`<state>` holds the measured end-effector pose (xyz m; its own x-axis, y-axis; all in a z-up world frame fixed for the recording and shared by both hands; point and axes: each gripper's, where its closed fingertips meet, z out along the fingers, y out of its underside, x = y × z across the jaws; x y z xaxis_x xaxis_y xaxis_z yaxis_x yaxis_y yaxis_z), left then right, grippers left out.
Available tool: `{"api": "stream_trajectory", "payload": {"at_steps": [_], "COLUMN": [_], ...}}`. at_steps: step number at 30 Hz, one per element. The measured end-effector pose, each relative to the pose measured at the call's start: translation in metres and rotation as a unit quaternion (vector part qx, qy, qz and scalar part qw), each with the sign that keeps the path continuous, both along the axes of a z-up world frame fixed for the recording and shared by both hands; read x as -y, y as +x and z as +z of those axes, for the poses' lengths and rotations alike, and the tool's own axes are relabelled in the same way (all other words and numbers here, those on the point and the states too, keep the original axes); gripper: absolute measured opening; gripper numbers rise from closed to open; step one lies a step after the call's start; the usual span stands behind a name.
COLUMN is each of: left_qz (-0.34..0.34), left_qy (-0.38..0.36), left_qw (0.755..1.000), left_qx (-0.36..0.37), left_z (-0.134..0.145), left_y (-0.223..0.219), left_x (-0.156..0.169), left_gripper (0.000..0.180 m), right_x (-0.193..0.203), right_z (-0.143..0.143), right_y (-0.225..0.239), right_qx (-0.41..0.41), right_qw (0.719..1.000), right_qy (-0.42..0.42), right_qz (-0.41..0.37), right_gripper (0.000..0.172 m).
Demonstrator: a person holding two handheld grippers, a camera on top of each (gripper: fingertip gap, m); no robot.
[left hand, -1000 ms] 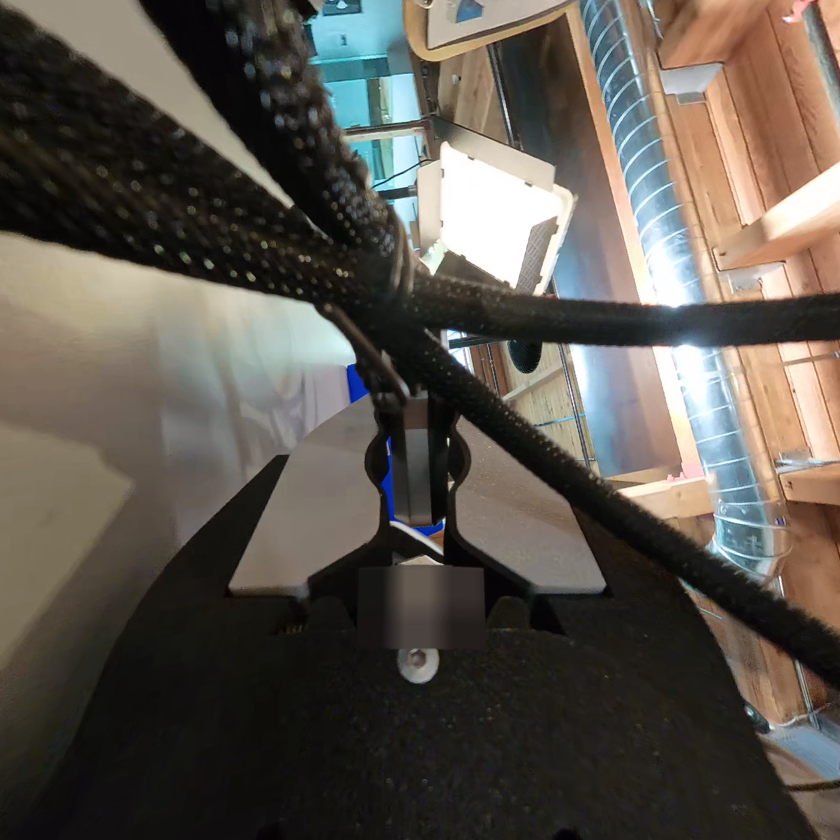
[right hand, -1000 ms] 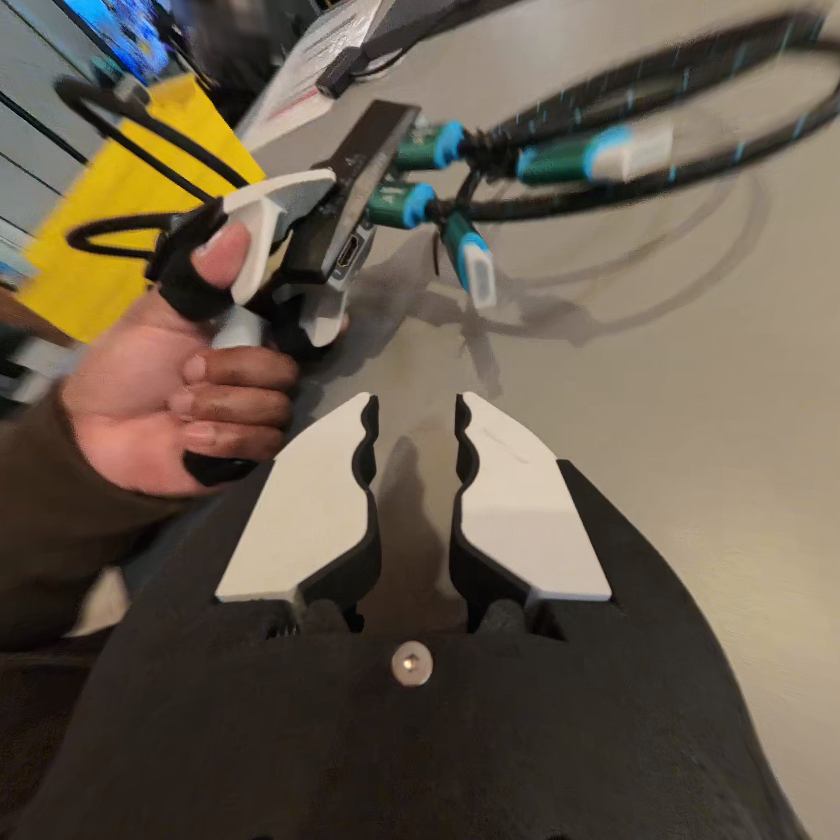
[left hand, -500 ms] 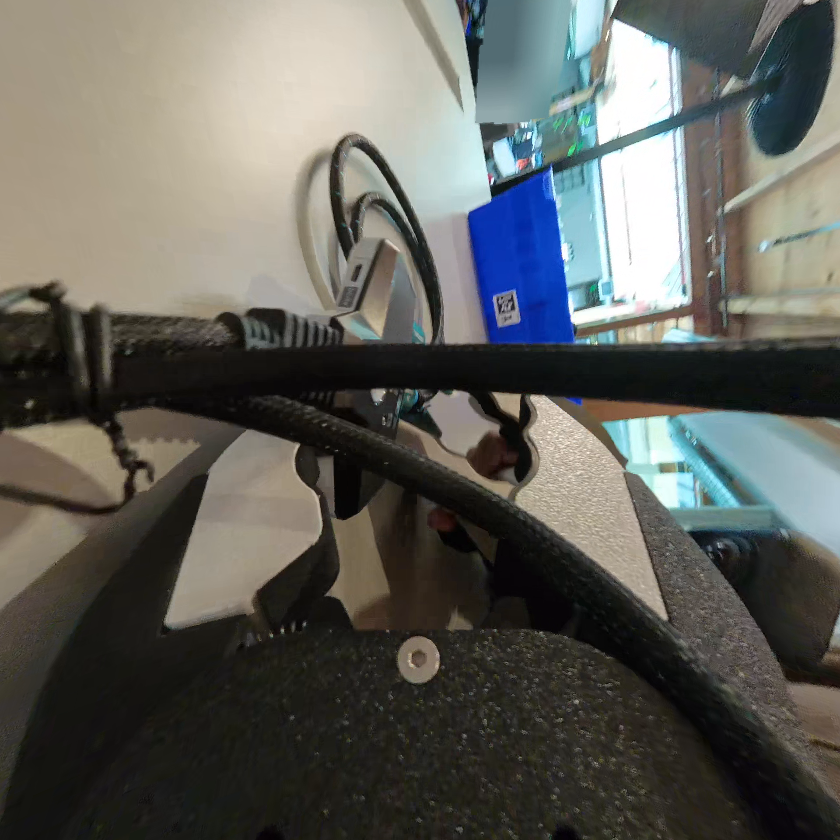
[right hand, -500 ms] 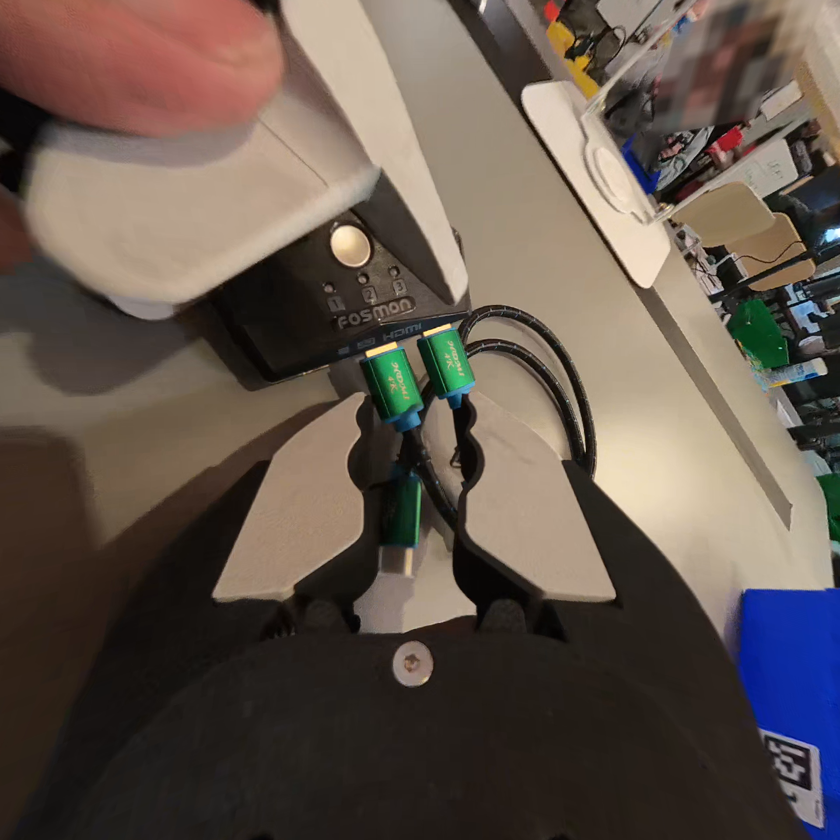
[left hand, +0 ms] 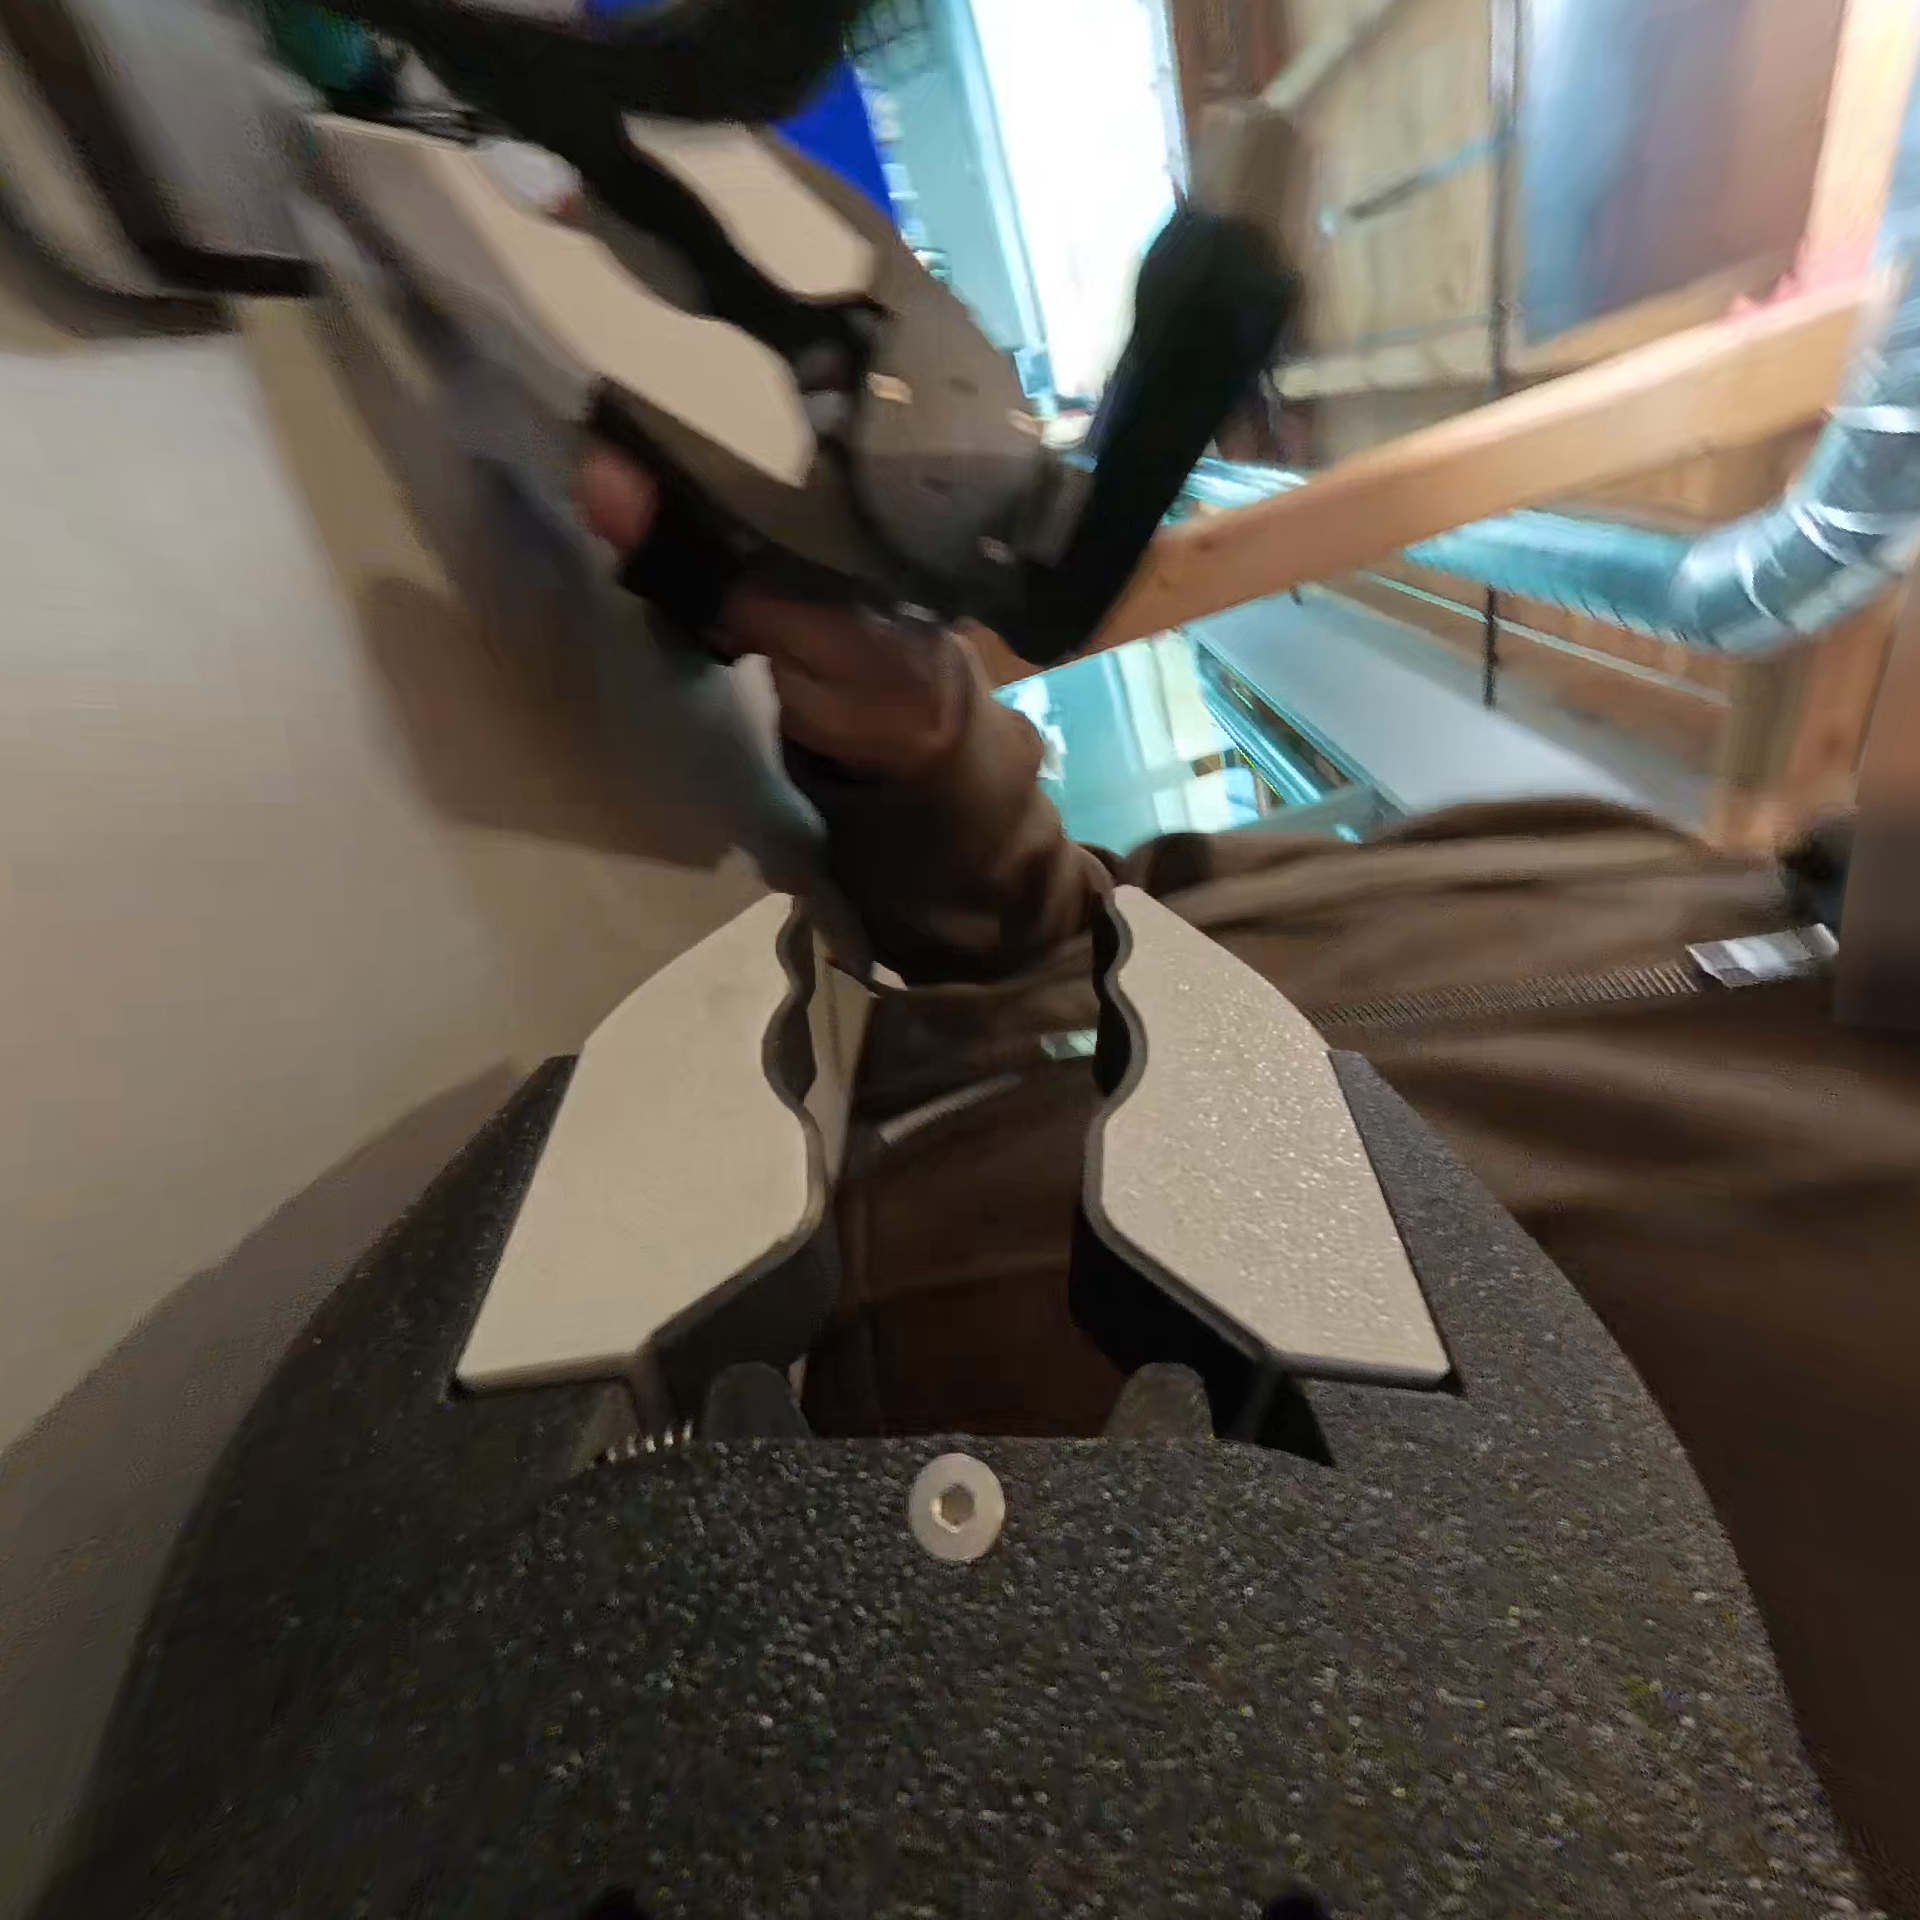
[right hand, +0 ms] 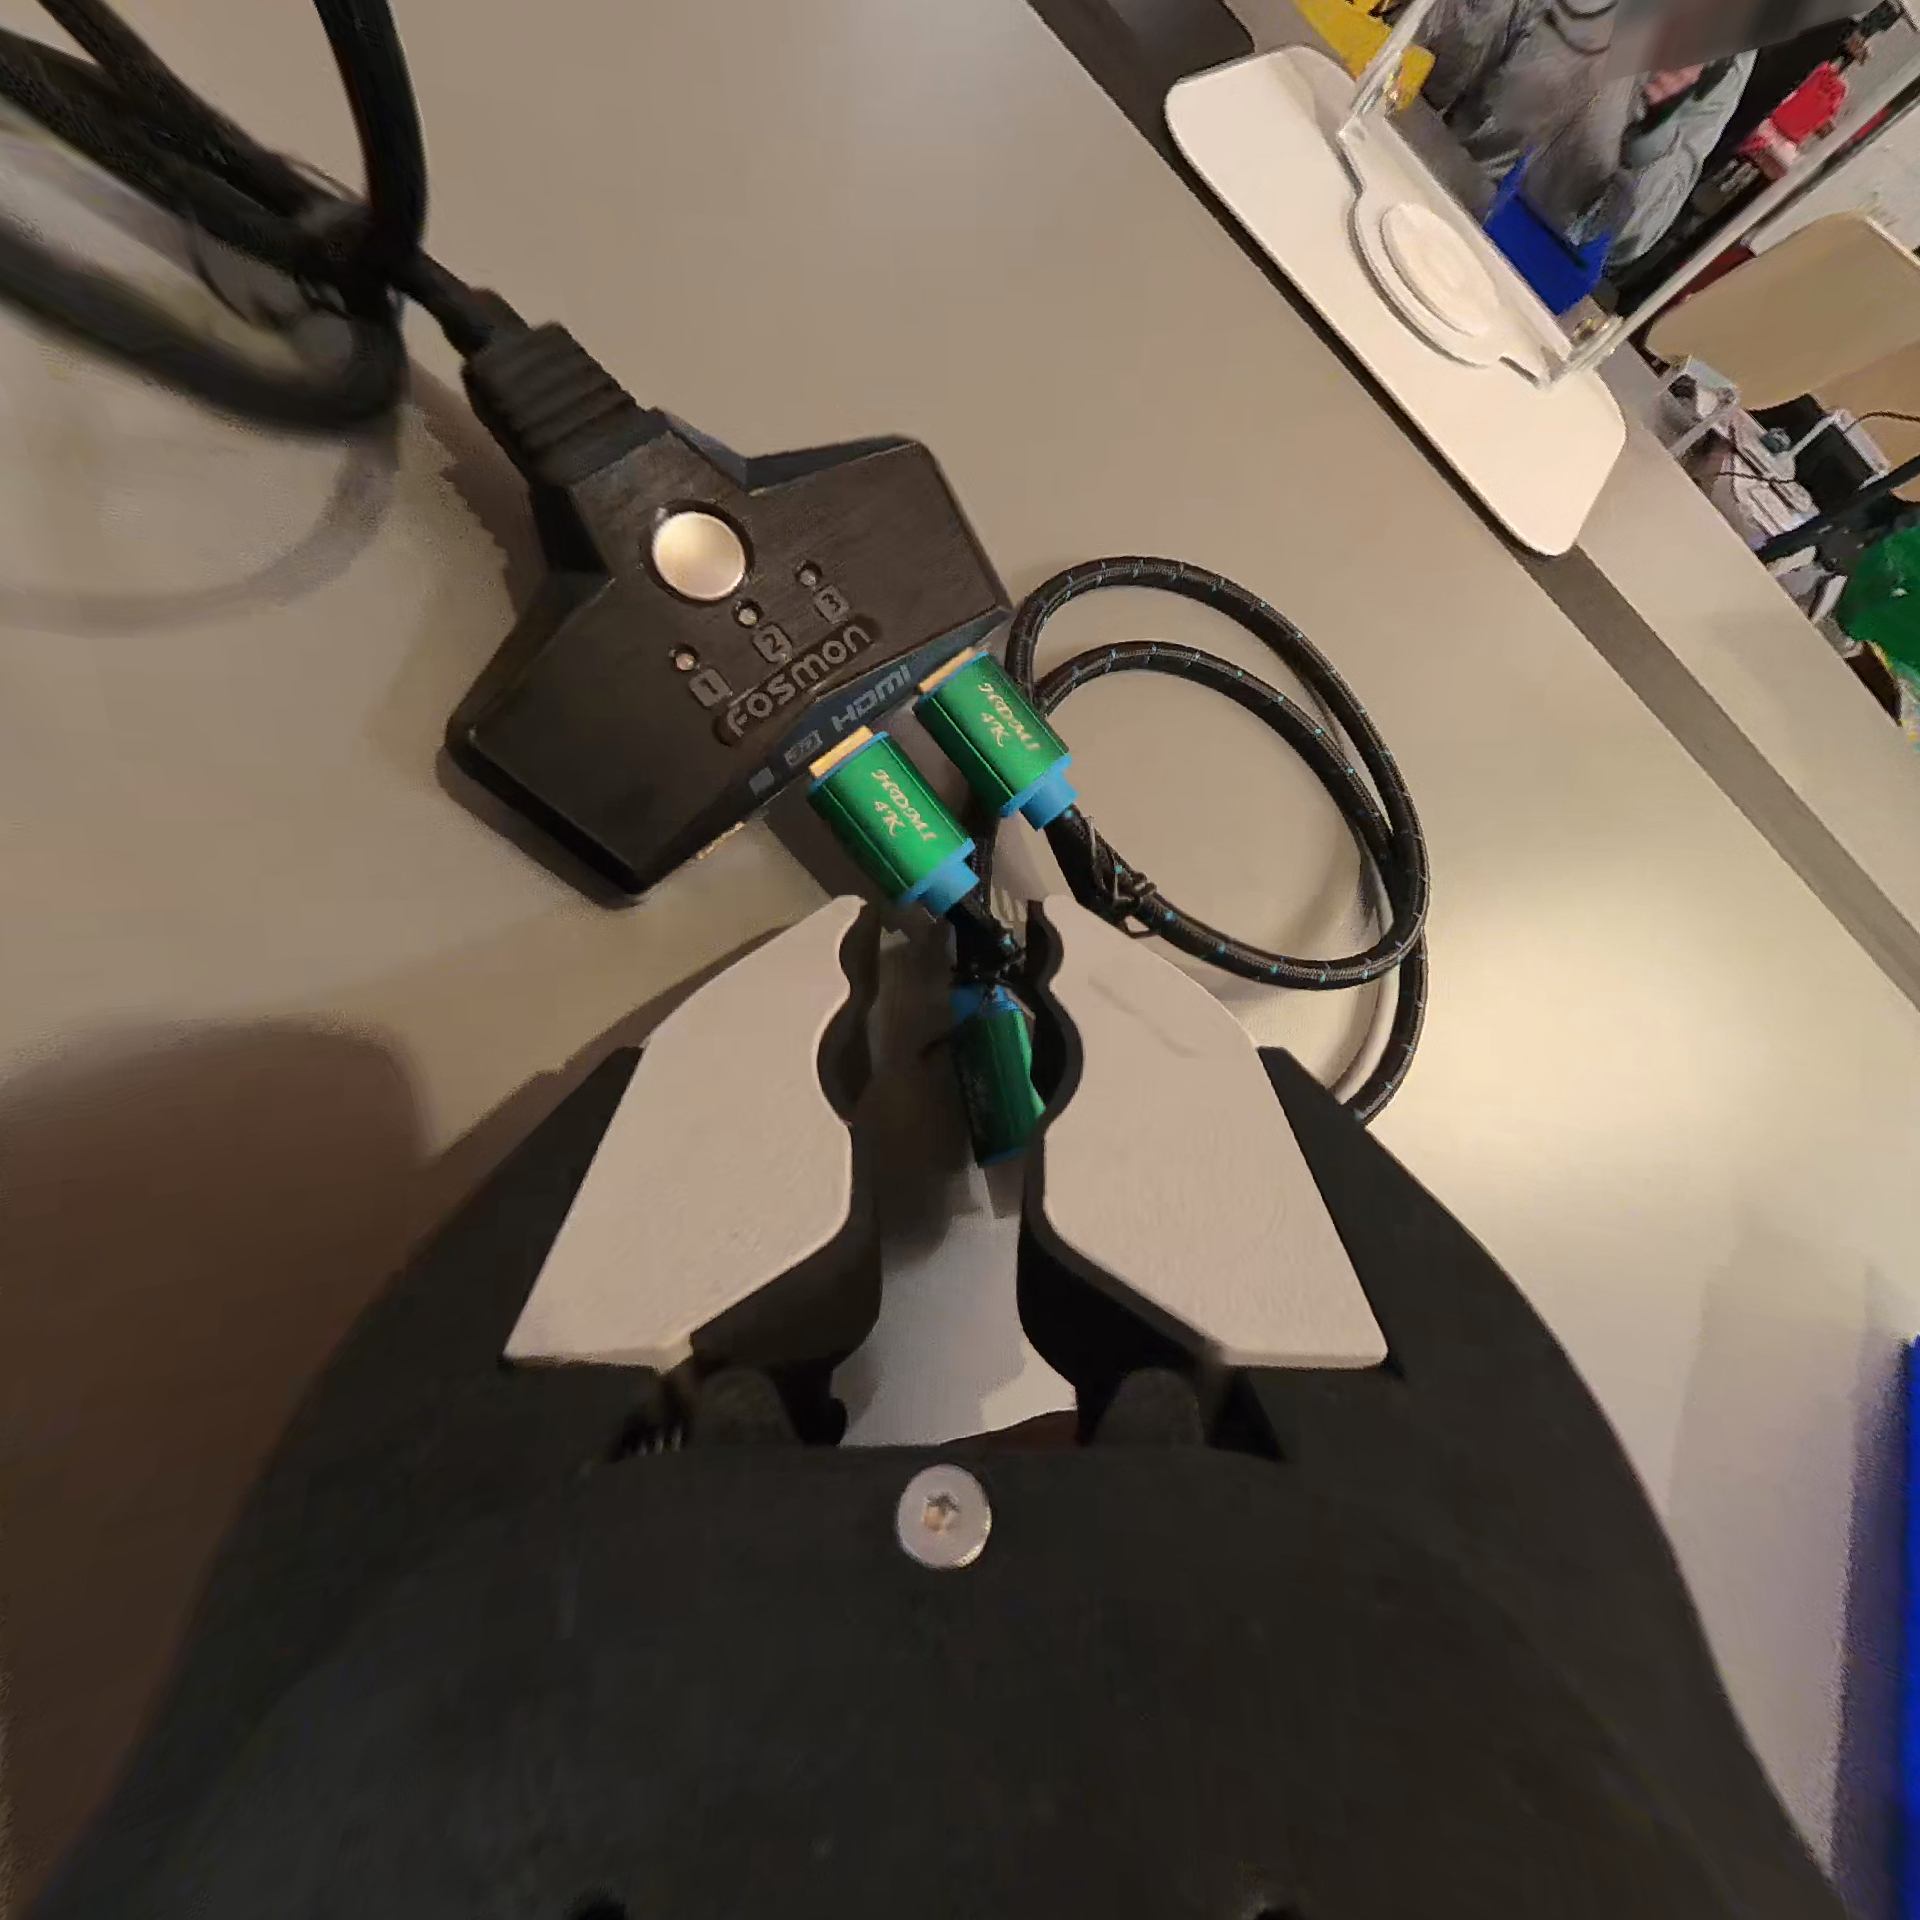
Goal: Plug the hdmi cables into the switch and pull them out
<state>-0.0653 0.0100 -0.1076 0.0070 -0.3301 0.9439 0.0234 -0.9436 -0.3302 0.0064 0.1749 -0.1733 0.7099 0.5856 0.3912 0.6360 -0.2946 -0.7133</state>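
Lying between the parted fingers of the right gripper (right hand: 951, 920), a green cable plug (right hand: 1003, 1081) with a blue collar rests against the right-hand pad, with a clear gap to the left-hand one; whether that pad presses on it cannot be told. Just beyond the fingertips, two more green plugs (right hand: 894, 821) sit in the near edge of a black switch box (right hand: 665, 665) lying flat on the grey table (right hand: 1039, 312). Their braided black cables (right hand: 1351, 790) loop toward the table's right edge. A thick black cable (right hand: 312, 229) leaves the box's far side and coils toward the far left corner. A white stand base (right hand: 1496, 416) sits at the far right edge, and bare tabletop lies between it and the box.

The left gripper (left hand: 951, 935) has its fingers apart with nothing between the pads; behind them is a brown sleeve (left hand: 956, 831), heavily blurred. Farther off, a hand (left hand: 862, 675) grips the other gripper's handle. That view is smeared, so details are hard to make out.
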Motion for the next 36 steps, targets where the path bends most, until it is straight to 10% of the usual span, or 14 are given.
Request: {"api": "stream_trajectory", "payload": {"at_steps": [5, 9, 15, 19, 29, 36], "left_qz": [-0.019, 0.093, 0.395, 0.362, 0.272, 0.258], "left_qy": [0.200, 0.313, 0.183, 0.090, -0.023, -0.006], "left_qw": [0.979, 0.938, 0.785, 0.696, 0.658, 0.691], "left_qx": [0.032, -0.116, -0.441, -0.614, -0.701, -0.675], "left_z": [0.081, 0.117, 0.092, 0.022, -0.057, -0.054], "left_y": [-0.065, -0.153, -0.395, -0.488, -0.512, -0.504], "left_x": [0.042, 0.022, -0.070, -0.094, -0.118, -0.116], "left_gripper": [0.046, 0.049, 0.049, 0.047, 0.028, 0.012], "right_x": [0.009, 0.015, 0.017, 0.017, 0.025, 0.026], "right_z": [0.003, 0.002, 0.000, 0.000, -0.002, -0.003], "right_y": [0.006, 0.010, 0.010, 0.009, 0.022, 0.025], "right_qx": [-0.023, -0.032, -0.029, -0.023, -0.015, -0.007], "right_qw": [1.000, 0.999, 0.999, 0.999, 0.999, 1.000], "right_qy": [-0.004, -0.016, -0.026, -0.019, -0.018, -0.016], "right_qz": [0.020, 0.029, 0.035, 0.035, 0.026, 0.021], "right_gripper": [0.033, 0.035, 0.036, 0.036, 0.036, 0.035]}}
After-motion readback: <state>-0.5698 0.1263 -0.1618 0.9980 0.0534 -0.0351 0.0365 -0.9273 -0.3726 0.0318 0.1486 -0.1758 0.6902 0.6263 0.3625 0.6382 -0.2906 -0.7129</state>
